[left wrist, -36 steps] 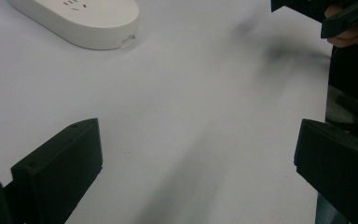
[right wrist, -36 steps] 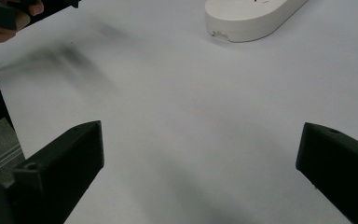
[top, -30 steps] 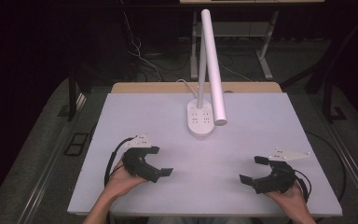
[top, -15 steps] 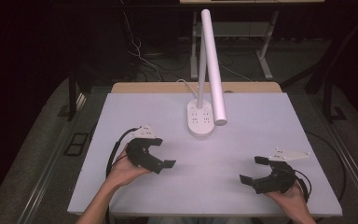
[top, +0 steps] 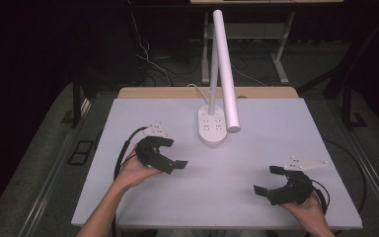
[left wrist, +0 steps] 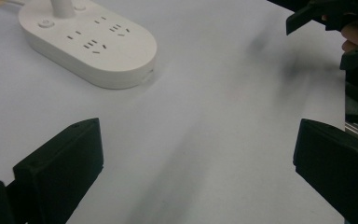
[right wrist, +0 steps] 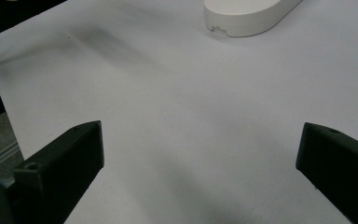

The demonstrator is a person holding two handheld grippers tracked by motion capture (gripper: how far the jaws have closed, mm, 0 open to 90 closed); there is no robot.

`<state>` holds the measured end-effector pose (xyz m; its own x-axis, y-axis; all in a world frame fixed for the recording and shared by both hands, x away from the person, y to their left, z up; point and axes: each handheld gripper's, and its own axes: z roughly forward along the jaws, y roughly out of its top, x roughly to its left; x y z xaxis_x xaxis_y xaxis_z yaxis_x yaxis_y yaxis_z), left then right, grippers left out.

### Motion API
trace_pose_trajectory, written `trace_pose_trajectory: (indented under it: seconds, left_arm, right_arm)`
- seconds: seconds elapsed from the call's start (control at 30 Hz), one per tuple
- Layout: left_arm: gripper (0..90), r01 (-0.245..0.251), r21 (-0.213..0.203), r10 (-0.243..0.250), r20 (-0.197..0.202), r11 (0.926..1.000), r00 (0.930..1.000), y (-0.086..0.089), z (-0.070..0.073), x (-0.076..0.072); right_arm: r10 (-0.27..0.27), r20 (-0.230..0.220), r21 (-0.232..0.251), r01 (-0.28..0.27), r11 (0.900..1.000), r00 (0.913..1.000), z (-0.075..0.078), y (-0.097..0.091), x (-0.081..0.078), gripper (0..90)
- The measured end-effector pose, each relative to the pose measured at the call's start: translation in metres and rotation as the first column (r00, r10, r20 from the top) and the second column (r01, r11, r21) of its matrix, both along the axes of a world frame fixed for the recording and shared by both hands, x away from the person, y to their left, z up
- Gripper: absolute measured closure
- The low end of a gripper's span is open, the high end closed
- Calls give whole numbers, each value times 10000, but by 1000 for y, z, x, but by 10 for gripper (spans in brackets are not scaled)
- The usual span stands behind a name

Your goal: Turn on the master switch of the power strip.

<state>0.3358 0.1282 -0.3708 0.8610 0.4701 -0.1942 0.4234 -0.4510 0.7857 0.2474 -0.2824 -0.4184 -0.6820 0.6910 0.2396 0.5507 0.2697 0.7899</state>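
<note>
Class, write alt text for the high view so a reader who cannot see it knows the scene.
A person's two hands each hold an open black two-jaw gripper, left gripper and right gripper, over a pale grey table. Beyond them stands a white desk lamp on a white oval base with sockets, its tube head tilted down.

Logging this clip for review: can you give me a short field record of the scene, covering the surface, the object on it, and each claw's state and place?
surface: white table
object: white desk lamp, its oval base carrying sockets, at the table's far centre
left claw: open, holds nothing, near the base's left side, apart from it
right claw: open, holds nothing, near the table's front right
contact: neither claw touches the lamp
</note>
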Motion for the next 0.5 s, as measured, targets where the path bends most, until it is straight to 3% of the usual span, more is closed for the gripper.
trace_pose_trajectory:
  seconds: [0.5]
  left_arm:
    - [5,-39,168,37,119,9999,9999,-5,14,25]
  right_arm:
    - [26,-41,-7,-26,10000,10000,0,0,0,2]
